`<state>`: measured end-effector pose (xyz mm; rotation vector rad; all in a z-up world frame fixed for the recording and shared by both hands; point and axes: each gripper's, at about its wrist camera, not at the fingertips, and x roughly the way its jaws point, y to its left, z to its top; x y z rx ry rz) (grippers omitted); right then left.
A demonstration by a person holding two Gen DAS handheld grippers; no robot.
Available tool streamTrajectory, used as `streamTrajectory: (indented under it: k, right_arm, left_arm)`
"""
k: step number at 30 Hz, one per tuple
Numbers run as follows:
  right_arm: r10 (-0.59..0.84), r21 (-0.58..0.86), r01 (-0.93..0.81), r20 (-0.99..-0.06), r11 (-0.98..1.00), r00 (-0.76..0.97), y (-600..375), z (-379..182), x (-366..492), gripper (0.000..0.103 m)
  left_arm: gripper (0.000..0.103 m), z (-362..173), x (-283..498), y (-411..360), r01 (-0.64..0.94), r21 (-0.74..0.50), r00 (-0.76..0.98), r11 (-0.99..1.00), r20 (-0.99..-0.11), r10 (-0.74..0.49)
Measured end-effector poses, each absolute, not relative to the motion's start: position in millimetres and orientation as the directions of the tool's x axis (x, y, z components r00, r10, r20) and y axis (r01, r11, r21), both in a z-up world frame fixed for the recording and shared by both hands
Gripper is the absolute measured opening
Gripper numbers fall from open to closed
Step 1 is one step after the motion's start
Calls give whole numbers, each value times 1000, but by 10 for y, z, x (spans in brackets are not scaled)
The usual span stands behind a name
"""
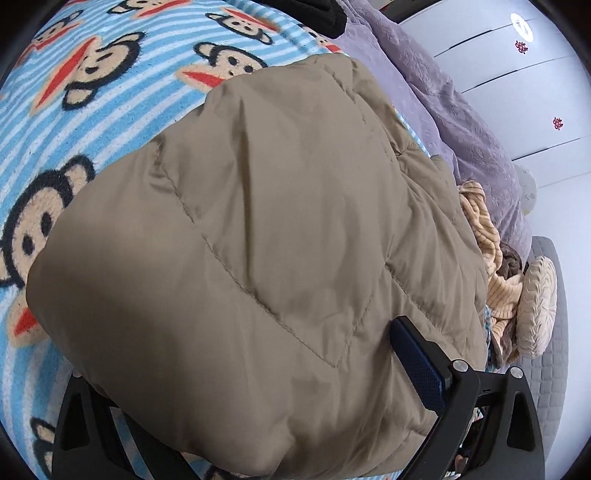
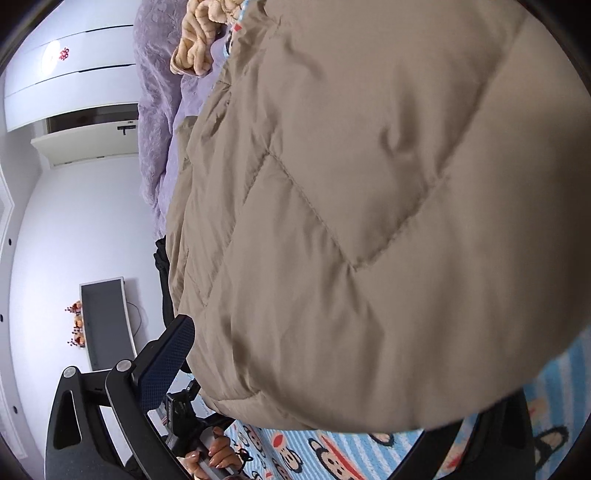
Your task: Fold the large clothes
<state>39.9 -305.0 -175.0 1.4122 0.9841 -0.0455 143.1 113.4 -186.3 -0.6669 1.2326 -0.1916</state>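
A large tan quilted puffer jacket [image 1: 280, 240] lies on a blue striped blanket with monkey faces [image 1: 74, 110]. My left gripper [image 1: 258, 387] has the jacket's thick edge between its wide-set fingers; the right finger [image 1: 421, 365] shows its blue pad, the left one is hidden under the fabric. In the right wrist view the same jacket [image 2: 369, 206] fills the frame. My right gripper [image 2: 325, 391] also has jacket fabric between its fingers; the left finger [image 2: 166, 354] shows, the right one is mostly covered. The person's hand [image 2: 218, 456] holds the other gripper below.
A purple quilt [image 1: 461, 122] lies along the blanket's far side, with a cream knitted garment [image 1: 491, 258] and a round cushion [image 1: 539, 306] beside it. White wardrobe doors [image 1: 535, 74] stand behind. A black garment [image 1: 321, 14] lies at the top. A grey monitor [image 2: 107, 321] stands by the wall.
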Motion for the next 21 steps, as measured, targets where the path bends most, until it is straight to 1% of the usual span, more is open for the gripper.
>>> streamTrajectory:
  k: [1, 2, 3, 4, 5, 7, 8, 9, 10, 11, 13, 14, 17, 21]
  right_arm:
    - [516, 793, 567, -589, 221, 623, -3035, -1792, 424, 103]
    - [516, 792, 567, -591, 226, 620, -3027, -1809, 441, 103]
    - [517, 791, 567, -593, 231, 617, -3019, -1814, 450, 103]
    - [519, 790, 568, -595, 233, 614, -3018, -1812, 452, 103]
    - [520, 789, 570, -595, 230, 613, -3018, -1808, 449, 103]
    - [519, 785, 580, -595, 216, 613, -3033, -1802, 436, 103]
    - [517, 783, 586, -597, 209, 613, -3040, -1802, 430, 101]
    - [509, 775, 597, -607, 209, 610, -3048, -1800, 420, 97]
    - [503, 765, 608, -619, 213, 603, -3051, -1803, 414, 79]
    - [506, 768, 607, -614, 204, 606, -3053, -1808, 403, 69]
    - [493, 776, 597, -607, 202, 623, -3054, -1765, 373, 49]
    - [485, 778, 592, -610, 212, 627, -3049, -1728, 355, 42]
    - [467, 785, 575, -609, 233, 642, -3032, -1615, 287, 34]
    - [450, 782, 565, -618, 263, 645, -2983, -1472, 163, 32]
  left_arm:
    - [83, -1855, 1431, 1140, -212, -562, 352, 800, -807, -473]
    - [63, -1842, 1439, 1147, -200, -563, 355, 802, -804, -476]
    - [54, -1830, 1447, 1156, -183, -579, 353, 794, -793, -497]
    - [41, -1809, 1451, 1169, -171, -586, 352, 792, -787, -506]
    - [35, -1764, 1454, 1154, -149, -570, 356, 808, -793, -494]
    - [28, -1630, 1438, 1079, -76, -507, 371, 858, -813, -448]
    - [25, -1559, 1416, 1034, -37, -473, 381, 880, -821, -425]
    - [24, -1492, 1394, 983, -1, -444, 390, 896, -825, -408]
    - [24, -1433, 1374, 948, 29, -421, 398, 907, -827, -397]
    - [22, -1382, 1359, 927, 51, -410, 405, 911, -825, -394]
    - [22, -1306, 1335, 946, 76, -411, 410, 909, -818, -404]
    - [22, -1271, 1323, 948, 88, -409, 411, 908, -816, -407]
    - [22, -1164, 1228, 915, 171, -351, 418, 921, -820, -390]
    - [22, -1082, 1070, 975, 242, -337, 403, 910, -818, -410]
